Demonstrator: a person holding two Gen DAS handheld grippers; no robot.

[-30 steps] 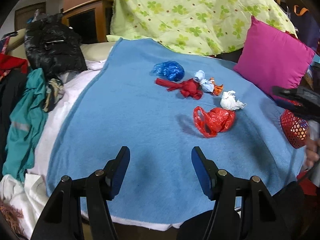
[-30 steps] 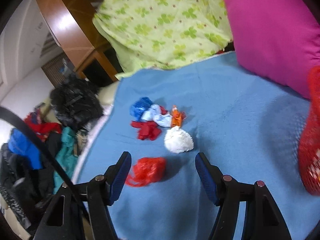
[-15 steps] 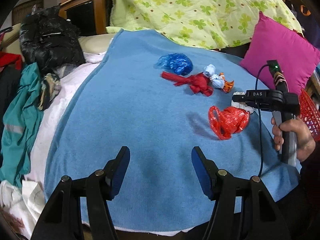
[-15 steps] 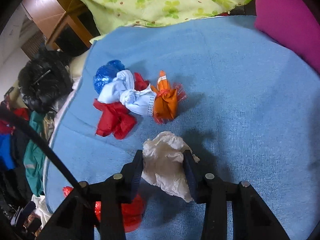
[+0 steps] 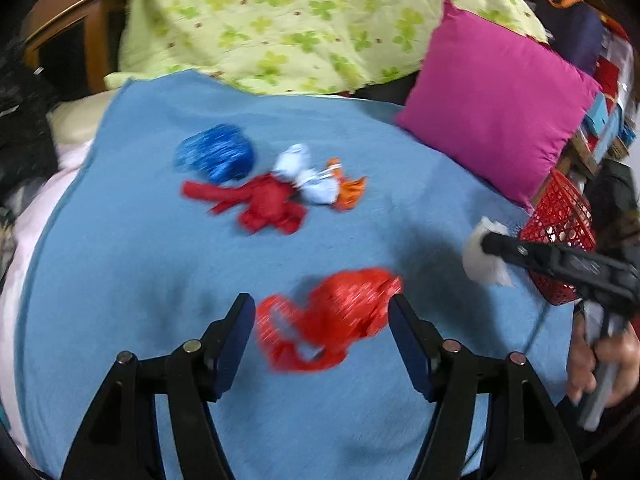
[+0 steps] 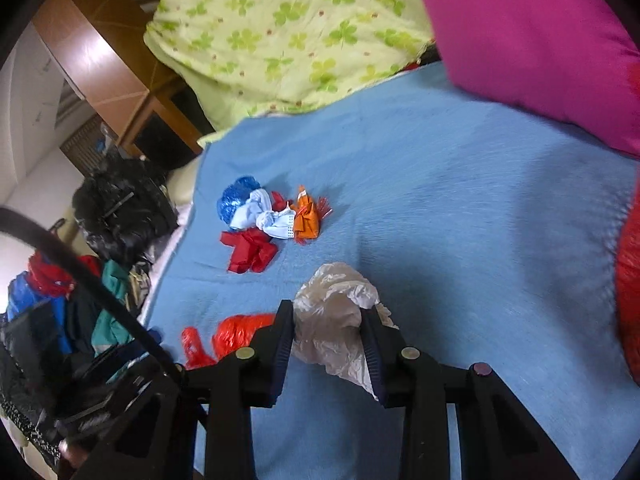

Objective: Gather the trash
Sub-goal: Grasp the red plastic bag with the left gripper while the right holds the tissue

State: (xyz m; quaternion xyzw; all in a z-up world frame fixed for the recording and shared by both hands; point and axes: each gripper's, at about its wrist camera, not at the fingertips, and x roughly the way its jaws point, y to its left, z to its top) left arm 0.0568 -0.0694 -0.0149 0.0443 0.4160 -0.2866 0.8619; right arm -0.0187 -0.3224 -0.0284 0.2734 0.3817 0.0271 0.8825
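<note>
My right gripper (image 6: pixel 330 320) is shut on a crumpled white plastic bag (image 6: pixel 336 312) and holds it above the blue blanket (image 6: pixel 460 208); the bag also shows in the left wrist view (image 5: pixel 482 258), close to a red mesh basket (image 5: pixel 558 220). My left gripper (image 5: pixel 322 314) is open, with a crumpled red plastic bag (image 5: pixel 328 320) lying between its fingers. Further back lie a blue bag (image 5: pixel 216 156), a red rag (image 5: pixel 260 202), a pale blue wad (image 5: pixel 312 182) and an orange wrapper (image 5: pixel 348 192).
A magenta pillow (image 5: pixel 496 100) leans at the right, with a green floral quilt (image 5: pixel 300 20) behind. Black bags and clothes (image 6: pixel 116 216) pile up at the blanket's left edge. The basket's red rim (image 6: pixel 628 300) shows at the right.
My right gripper lifted the white bag off the blanket and carried it right, toward the basket. My left gripper moved forward until the red bag lay between its open fingers.
</note>
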